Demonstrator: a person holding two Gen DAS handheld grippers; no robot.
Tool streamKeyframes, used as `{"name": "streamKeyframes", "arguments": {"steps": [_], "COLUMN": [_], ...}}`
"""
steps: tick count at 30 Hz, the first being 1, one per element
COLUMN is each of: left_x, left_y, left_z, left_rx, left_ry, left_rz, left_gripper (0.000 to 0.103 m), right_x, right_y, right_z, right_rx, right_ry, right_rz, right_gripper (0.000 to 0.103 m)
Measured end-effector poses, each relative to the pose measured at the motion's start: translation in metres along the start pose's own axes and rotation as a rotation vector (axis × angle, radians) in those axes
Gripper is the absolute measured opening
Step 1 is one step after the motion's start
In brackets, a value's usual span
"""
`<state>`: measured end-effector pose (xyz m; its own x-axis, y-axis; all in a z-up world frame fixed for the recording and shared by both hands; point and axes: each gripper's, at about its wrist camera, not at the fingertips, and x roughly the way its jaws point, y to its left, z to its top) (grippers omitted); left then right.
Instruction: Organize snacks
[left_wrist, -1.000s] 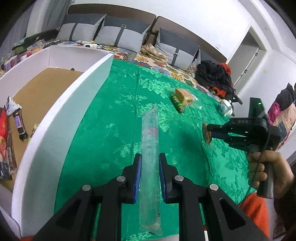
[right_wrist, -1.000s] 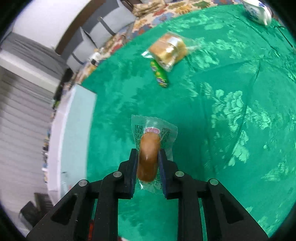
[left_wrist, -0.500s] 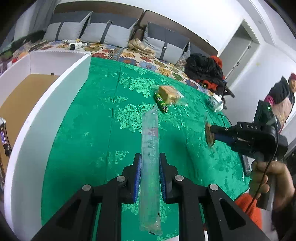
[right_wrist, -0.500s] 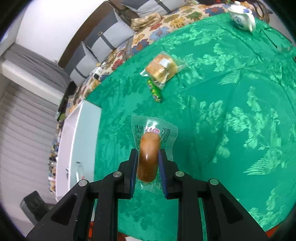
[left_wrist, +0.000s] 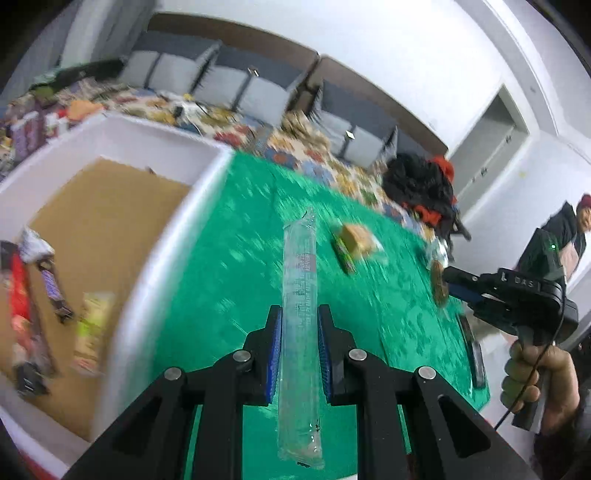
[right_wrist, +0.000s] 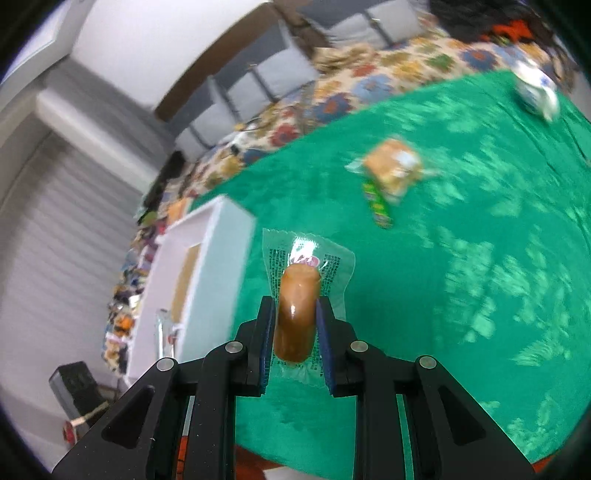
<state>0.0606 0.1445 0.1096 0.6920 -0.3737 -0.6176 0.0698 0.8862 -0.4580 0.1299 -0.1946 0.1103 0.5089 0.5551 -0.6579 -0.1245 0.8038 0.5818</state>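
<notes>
My left gripper (left_wrist: 300, 354) is shut on a long clear plastic snack tube (left_wrist: 300, 280), held above the green tablecloth (left_wrist: 229, 288). My right gripper (right_wrist: 295, 332) is shut on a brown round pastry in a clear wrapper (right_wrist: 297, 302); in the left wrist view the right gripper (left_wrist: 448, 280) hangs at the right, held by a hand (left_wrist: 535, 376). A wrapped yellow cake (right_wrist: 393, 168) and a green candy bar (right_wrist: 378, 205) lie on the cloth farther back. The white box (left_wrist: 147, 280) with a cardboard floor at the left holds several snack packs (left_wrist: 51, 291).
A sofa with grey cushions (left_wrist: 258, 96) and a flowered cover runs behind the table. A white and blue teapot (right_wrist: 537, 92) stands at the far right of the cloth. A dark pile of clothes (left_wrist: 421, 184) lies on the sofa. A person (left_wrist: 576, 229) stands at the far right.
Both grippers have risen with their snacks still held. The left view has swung back toward the white box, whose inside shows again. The right view now takes in more of the box and sofa.
</notes>
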Motion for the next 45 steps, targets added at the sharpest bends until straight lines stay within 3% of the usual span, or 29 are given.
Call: {"name": "streamKeyframes", "arguments": {"steps": [3,8,13,14,15,16,17,19,21,25,29,32,35,38,45], "left_x": [-0.03,-0.076,-0.094,-0.089,-0.086,-0.082,-0.081,-0.085,-0.089,-0.087,-0.078,-0.06,-0.023,0.023,0.142], "left_y": [0.027,0.089,0.151,0.164,0.17,0.179,0.186,0.19,0.185,0.162,0.106,0.053,0.0,-0.041,-0.093], "left_z": [0.015,0.033,0.033,0.032,0.029,0.027,0.024,0.021,0.013,0.004,-0.012,-0.026,-0.039,-0.051,-0.073], "left_rx": [0.005,-0.026,-0.092,-0.114,-0.127,-0.149,-0.167,-0.17,-0.156,-0.136,-0.056,0.035,0.135,0.219,0.304], "left_ry": [-0.052,-0.098,-0.084,-0.058,-0.048,-0.038,-0.041,-0.061,-0.085,-0.087,-0.083,-0.05,0.013,0.083,0.22], "left_rz": [0.083,0.264,0.394,0.419,0.424,0.436,0.456,0.478,0.477,0.418,0.313,0.224,0.132,0.098,0.109], "left_gripper": [0.018,0.018,0.019,0.031,0.06,0.075,0.084,0.084,0.085,0.085,0.085,0.086,0.095,0.096,0.095], "right_x": [0.012,0.045,0.1,0.116,0.127,0.14,0.145,0.144,0.135,0.123,0.118,0.082,0.044,0.027,0.014], "right_y": [0.046,0.148,0.232,0.245,0.254,0.26,0.26,0.253,0.232,0.152,0.008,-0.08,-0.13,-0.166,-0.207], "right_z": [0.008,0.017,-0.002,-0.01,-0.016,-0.022,-0.025,-0.028,-0.027,-0.031,-0.063,-0.084,-0.093,-0.091,-0.063], "right_rx": [-0.055,-0.149,-0.223,-0.24,-0.252,-0.262,-0.266,-0.281,-0.313,-0.333,-0.376,-0.327,-0.27,-0.232,-0.143], "right_ry": [0.024,0.078,0.204,0.239,0.264,0.286,0.287,0.246,0.191,0.099,0.092,0.056,-0.009,-0.03,-0.046], "right_rz": [0.074,0.28,0.385,0.38,0.363,0.341,0.332,0.296,0.245,0.03,-0.38,-0.53,-0.589,-0.648,-0.657], "right_gripper": [0.023,0.023,0.028,0.034,0.042,0.059,0.064,0.064,0.067,0.071,0.071,0.071,0.071,0.071,0.071]}}
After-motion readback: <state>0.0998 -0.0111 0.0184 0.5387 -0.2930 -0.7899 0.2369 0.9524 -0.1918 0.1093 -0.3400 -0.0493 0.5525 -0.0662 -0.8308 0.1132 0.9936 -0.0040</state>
